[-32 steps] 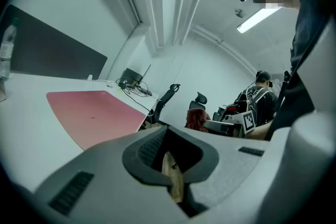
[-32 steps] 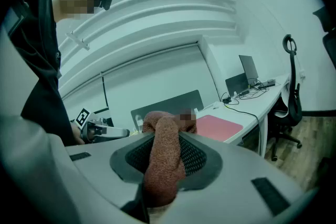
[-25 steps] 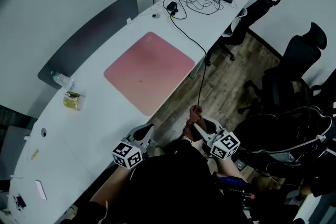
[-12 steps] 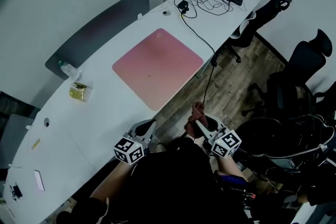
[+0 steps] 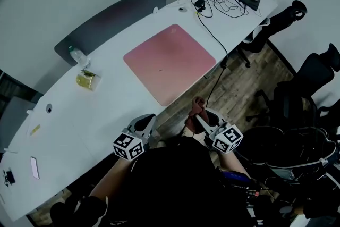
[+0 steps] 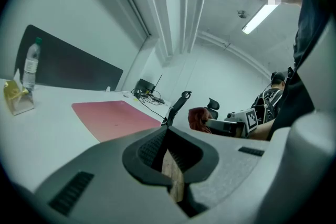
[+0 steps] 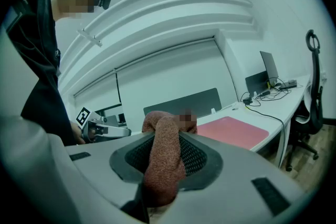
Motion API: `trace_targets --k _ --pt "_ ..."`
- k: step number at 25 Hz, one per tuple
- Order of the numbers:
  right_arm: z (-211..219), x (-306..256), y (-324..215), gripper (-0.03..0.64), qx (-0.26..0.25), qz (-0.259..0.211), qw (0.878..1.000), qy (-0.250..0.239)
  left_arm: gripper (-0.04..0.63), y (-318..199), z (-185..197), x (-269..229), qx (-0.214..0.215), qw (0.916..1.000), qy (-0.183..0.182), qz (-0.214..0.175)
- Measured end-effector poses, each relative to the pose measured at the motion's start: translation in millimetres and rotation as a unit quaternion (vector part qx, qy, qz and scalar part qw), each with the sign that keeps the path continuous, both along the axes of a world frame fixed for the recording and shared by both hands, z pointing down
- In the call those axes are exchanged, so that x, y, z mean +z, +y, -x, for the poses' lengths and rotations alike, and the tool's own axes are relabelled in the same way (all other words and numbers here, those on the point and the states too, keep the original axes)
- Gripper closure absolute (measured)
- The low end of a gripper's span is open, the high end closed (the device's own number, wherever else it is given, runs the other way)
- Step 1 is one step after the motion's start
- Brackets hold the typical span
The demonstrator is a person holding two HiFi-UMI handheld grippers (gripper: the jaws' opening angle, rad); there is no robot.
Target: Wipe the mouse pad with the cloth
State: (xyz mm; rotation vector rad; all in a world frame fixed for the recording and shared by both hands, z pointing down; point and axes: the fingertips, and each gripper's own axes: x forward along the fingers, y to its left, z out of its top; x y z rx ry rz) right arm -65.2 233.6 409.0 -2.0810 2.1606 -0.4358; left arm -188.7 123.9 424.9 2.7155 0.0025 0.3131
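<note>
Right claw (image 7: pixel 167 136): jaws pinched on the reddish-brown cloth (image 7: pixel 164 165). The cloth is bunched into a thick roll. Its long axis runs along the jaws, and a knotted end sticks out past the tips, aimed at the far side where the table (image 5: pixel 79 114) stands. Judgement: gripped this way, the protruding wad is the wiping face.

Left claw (image 6: pixel 167 136): jaws pressed together, nothing between them, only a sliver of wood floor showing through. It is held low at the near table edge, apart from the right claw. Judgement: idle, kept out of the way.

Pink mouse pad (image 5: pixel 170 62): flat on the table, roughly square, one corner turned towards the near edge. The cloth is off the table on the near side, not touching the pad. Wiping not yet begun.
</note>
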Motion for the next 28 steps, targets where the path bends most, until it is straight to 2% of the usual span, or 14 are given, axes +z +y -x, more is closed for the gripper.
trace_targets --k 12,16,23,28 --pt "11.9 20.1 -55.7 0.491 -0.086 0.016 0.996 -0.012 0.586 -33.7 21.0 7.6 -0.067 0.9975 -0.019 -0.002" --pt "15.6 33.2 -76.6 0.49 -0.124 0.038 0.991 -0.001 0.586 -44.8 17.8 13.7 -0.087 0.9958 -0.027 0.0" --pt "8.9 53.7 -115.8 0.489 -0.204 0.082 0.975 0.037 0.587 -56.5 -3.0 20.5 -0.117 0.9918 -0.052 0.008" --pt "17.6 80.1 -138.9 0.488 -0.262 0.115 0.956 0.064 0.587 -66.3 -11.4 30.5 -0.138 0.9879 -0.069 0.013"
